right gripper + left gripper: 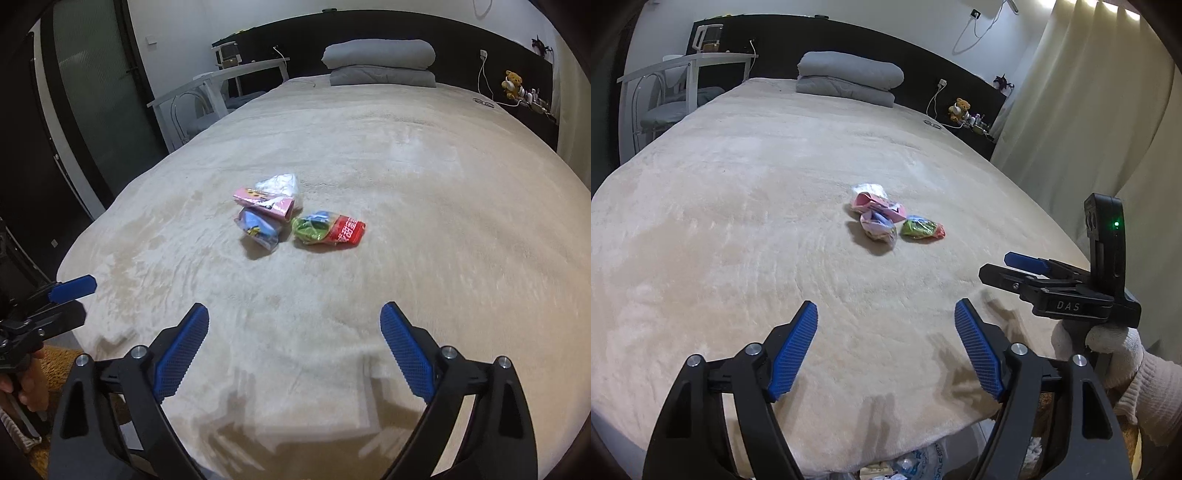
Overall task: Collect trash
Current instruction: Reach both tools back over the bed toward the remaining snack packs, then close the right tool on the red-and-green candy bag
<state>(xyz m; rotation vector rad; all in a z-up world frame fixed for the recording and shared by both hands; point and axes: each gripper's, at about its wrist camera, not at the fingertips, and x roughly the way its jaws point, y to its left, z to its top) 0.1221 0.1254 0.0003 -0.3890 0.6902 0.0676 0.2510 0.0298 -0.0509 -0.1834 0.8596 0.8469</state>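
On bed (406,166), wrappers (295,218) bunched ahead; left gripper (886,314), right gripper (295,314) fingers wide, empty. Approach low, pinch one wrapper each.

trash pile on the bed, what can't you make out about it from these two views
- White crumpled piece: both views, largely behind the pink carton, so what it is stays unclear.
- Purple wrapper: print too small to read in either view.
- Green and red packet: right wrist view shows red lettering, too small to read.
- Clear bag: left wrist view, cut off by the bottom edge and the bed; contents unclear.
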